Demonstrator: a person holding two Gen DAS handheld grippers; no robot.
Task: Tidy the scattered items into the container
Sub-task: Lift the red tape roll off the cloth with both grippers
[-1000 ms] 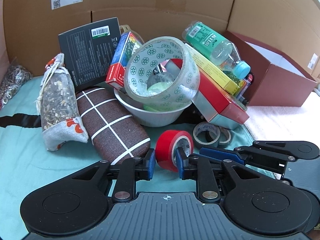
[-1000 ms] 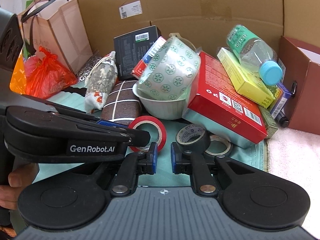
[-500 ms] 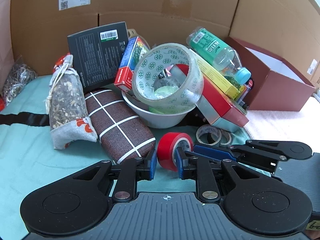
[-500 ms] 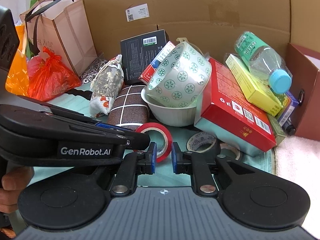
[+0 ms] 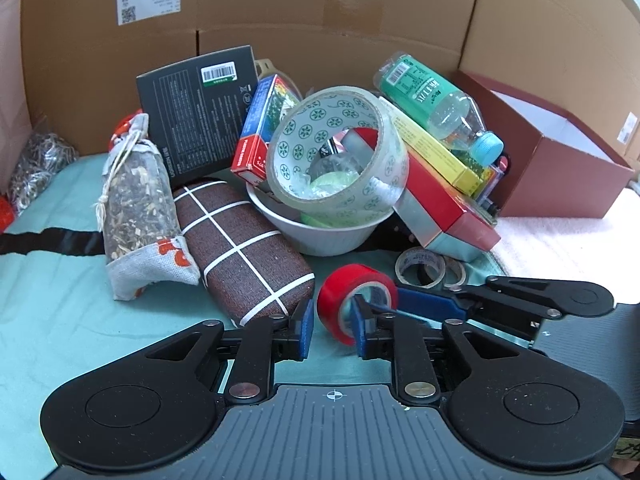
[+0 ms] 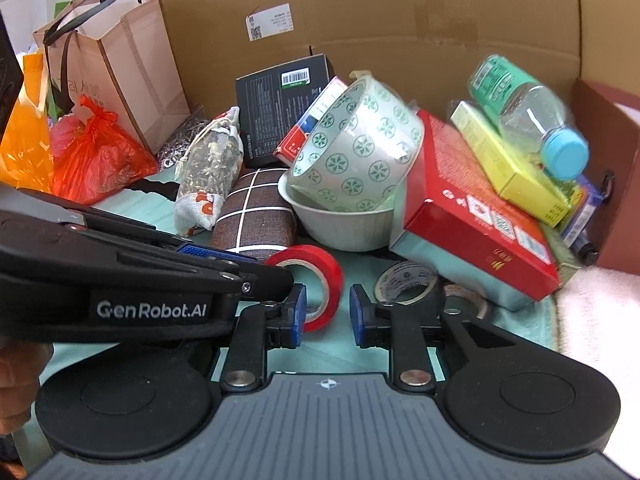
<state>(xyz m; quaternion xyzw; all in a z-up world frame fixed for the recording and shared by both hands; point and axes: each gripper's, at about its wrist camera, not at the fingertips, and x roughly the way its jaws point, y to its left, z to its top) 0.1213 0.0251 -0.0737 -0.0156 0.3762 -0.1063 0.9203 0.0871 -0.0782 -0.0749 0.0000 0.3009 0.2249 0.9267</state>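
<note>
The left gripper (image 5: 330, 330) has its blue pads apart, with the red tape roll (image 5: 354, 298) standing on edge between them; the right pad sits at the roll's open core, the left pad just short of its red side, so whether either pad touches cannot be told. The right gripper (image 6: 328, 316) also has its fingers apart with bare cloth between them; the same red roll lies just ahead of its left finger (image 6: 297, 314), and a grey tape roll (image 6: 408, 282) just ahead of its right finger.

Everything rests on a teal cloth (image 5: 52, 304), which gives way to a white towel (image 5: 560, 244) far to the right. A wall of brown cardboard (image 5: 320, 12) closes the scene behind, with a paper bag (image 6: 120, 64) and a red plastic bag (image 6: 96, 156) at far left in the right wrist view.

Beyond the fingertips a heap rises: a white bowl (image 5: 328, 234) holding a large patterned tape roll (image 5: 340, 152), a brown checked case (image 5: 240, 240) to its left, a drawstring pouch (image 5: 140, 208) further left, a red box (image 6: 480, 216) and a bottle (image 5: 436, 108) to the right. The dark red container (image 5: 560, 168) stands open, far right of both grippers, well apart from the red roll.
</note>
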